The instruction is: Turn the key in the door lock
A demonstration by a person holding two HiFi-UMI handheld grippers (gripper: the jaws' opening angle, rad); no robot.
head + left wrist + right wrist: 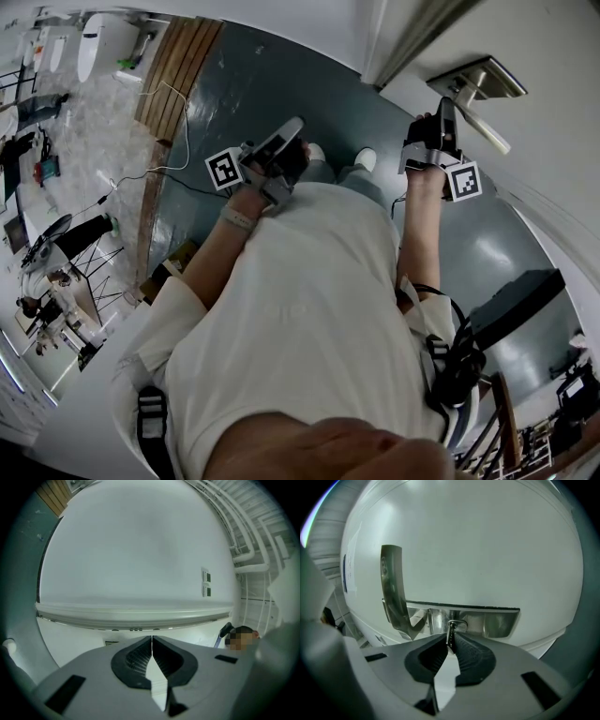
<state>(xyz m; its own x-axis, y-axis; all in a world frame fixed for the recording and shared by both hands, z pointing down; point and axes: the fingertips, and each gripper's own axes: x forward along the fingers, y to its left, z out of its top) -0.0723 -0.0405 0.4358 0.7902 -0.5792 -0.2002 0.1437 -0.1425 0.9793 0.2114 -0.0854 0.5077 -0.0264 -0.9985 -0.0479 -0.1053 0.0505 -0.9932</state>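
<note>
The white door carries a silver lock plate with a lever handle that stands upright in the right gripper view. A small metal key sticks out of the keyhole in the plate. My right gripper is shut on the key, its dark pads pressing the key's head edge-on. In the head view this right gripper is held up against the lock plate. My left gripper hangs apart to the left, away from the door. The left gripper is shut with nothing between its pads.
A dark teal floor lies below, with the person's shoes on it. Wooden slats and a white cable run at the upper left. Cluttered equipment stands at the left, and a black case at the right.
</note>
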